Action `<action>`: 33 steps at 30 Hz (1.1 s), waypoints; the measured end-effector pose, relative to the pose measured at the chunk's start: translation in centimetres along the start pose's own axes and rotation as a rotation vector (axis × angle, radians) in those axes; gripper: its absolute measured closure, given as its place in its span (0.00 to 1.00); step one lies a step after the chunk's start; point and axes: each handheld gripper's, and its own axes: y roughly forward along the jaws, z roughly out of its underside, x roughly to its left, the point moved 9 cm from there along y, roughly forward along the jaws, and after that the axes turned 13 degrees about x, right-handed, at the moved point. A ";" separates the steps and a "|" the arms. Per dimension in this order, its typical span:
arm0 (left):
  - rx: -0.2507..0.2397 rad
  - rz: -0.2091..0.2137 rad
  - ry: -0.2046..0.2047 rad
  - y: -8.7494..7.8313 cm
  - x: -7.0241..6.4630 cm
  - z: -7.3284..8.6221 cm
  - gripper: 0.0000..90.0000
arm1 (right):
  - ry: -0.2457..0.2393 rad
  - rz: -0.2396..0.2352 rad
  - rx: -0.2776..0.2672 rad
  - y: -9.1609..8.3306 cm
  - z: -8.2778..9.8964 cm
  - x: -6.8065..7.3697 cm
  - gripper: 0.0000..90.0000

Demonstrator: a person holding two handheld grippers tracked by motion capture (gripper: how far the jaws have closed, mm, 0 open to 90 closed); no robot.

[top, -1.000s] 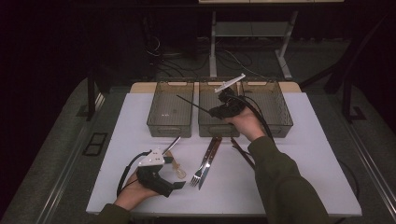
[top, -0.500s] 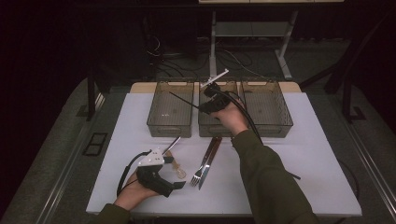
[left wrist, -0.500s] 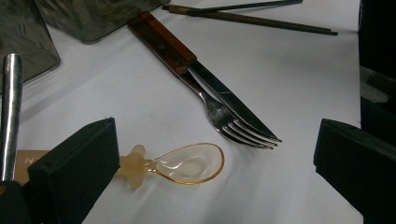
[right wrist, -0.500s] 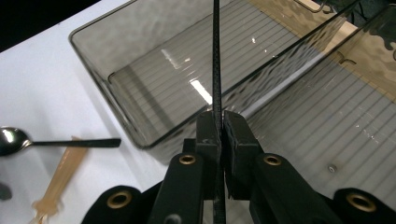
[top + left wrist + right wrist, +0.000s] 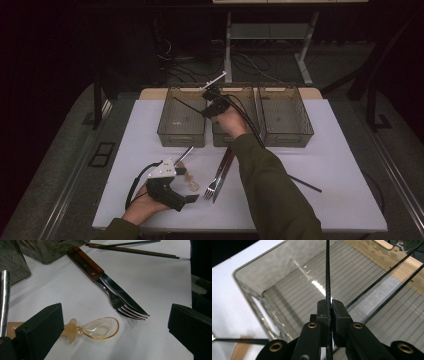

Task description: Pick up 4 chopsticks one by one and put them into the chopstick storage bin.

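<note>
Now carrying thin black chopstick (image 5: 328,270) over leftmost smoky clear plastic bin (image 5: 182,131) — right tool (image 5: 330,305) pinching it; next, lowering and releasing inside.

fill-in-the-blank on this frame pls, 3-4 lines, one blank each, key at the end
1. The right tool is shut on a thin black ____.
2. Behind the cutlery stand ____ clear bins in a row.
3. The fork lies beside a wooden-handled ____.
4. The amber plastic spoon lies between the jaws of the ____ tool.

Missing words: chopstick; three; knife; left
</note>
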 end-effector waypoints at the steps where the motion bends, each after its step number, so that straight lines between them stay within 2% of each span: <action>1: 0.000 0.001 0.000 0.0 0.0 0.0 0.00 | 0.005 0.007 0.006 0.2 -0.2 0.0 0.95; 15: -0.008 0.005 0.008 -0.1 -0.1 -0.1 0.00 | 0.051 0.023 0.026 2.6 -2.4 0.2 0.95; 22: -0.009 0.007 0.011 -0.2 -0.1 -0.1 0.00 | 0.039 0.030 0.042 3.8 -2.9 0.9 0.94; 29: -0.009 0.007 0.011 -0.1 -0.1 -0.1 0.00 | 0.029 0.033 0.022 3.5 -3.1 1.1 0.86; 33: -0.009 0.004 0.014 -0.1 0.0 -0.1 0.00 | 0.035 0.019 0.011 3.0 -3.1 1.1 0.80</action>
